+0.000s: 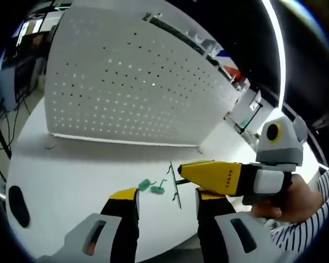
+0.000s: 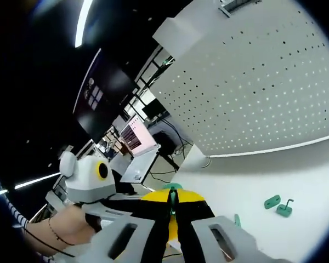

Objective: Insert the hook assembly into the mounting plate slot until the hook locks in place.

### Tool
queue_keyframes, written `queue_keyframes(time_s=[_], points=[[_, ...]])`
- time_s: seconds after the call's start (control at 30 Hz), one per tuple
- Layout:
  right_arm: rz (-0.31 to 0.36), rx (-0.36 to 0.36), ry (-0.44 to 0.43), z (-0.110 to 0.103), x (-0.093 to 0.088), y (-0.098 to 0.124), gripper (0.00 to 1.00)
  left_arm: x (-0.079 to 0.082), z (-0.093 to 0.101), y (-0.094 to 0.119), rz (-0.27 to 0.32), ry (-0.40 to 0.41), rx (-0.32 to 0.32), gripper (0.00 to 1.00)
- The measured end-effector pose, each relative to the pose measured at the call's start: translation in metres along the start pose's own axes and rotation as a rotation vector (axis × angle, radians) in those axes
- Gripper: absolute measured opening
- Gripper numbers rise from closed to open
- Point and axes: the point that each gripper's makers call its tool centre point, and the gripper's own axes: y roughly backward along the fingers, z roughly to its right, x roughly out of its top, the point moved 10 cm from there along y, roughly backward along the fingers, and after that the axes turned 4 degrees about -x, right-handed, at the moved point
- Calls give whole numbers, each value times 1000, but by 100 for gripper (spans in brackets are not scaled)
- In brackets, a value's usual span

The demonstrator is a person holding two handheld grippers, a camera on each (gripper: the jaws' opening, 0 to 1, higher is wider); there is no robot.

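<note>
Pegboard (image 1: 137, 82) stood upright at the counter's (image 1: 71, 175) far edge. Before it, right tongs (image 1: 183, 172) were clamped on a thin green hook (image 1: 174, 183); left tongs (image 1: 167, 211) gaped empty near two spare green hooks (image 1: 152, 187). Insertion seemingly hadn't begun: next, carry the hook to a pegboard hole.

White perforated pegboard (image 1: 137, 82), green hooks (image 1: 152, 187), yellow-black tongs (image 1: 167, 200), striped sleeve (image 1: 310, 224).

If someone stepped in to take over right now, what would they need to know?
Right gripper: shut on a thin wire hook, held above the white table.
Left gripper: open, holding nothing.
Two green hook pieces lie loose on the table in front of the white pegboard.
Done: one hook picked up.
Left: carry it to the pegboard, push it into a slot until it locks.
</note>
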Motion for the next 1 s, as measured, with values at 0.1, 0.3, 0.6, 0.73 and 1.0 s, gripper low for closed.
queue_keyframes(time_s=[0.1, 0.3, 0.6, 0.73, 1.0], points=[[6, 0, 6, 0, 1, 0, 0, 0, 1, 0, 3, 8, -7, 36], [16, 14, 34, -4, 1, 0, 0, 1, 1, 1, 10, 22, -19, 24], [32, 32, 86, -10, 1, 2, 0, 1, 2, 7, 63, 109, -99, 8], [50, 40, 90, -12, 1, 2, 0, 0, 3, 7, 56, 109, -114, 8], [72, 31, 129, -14, 0, 3, 0, -1, 6, 7, 64, 122, -128, 5]])
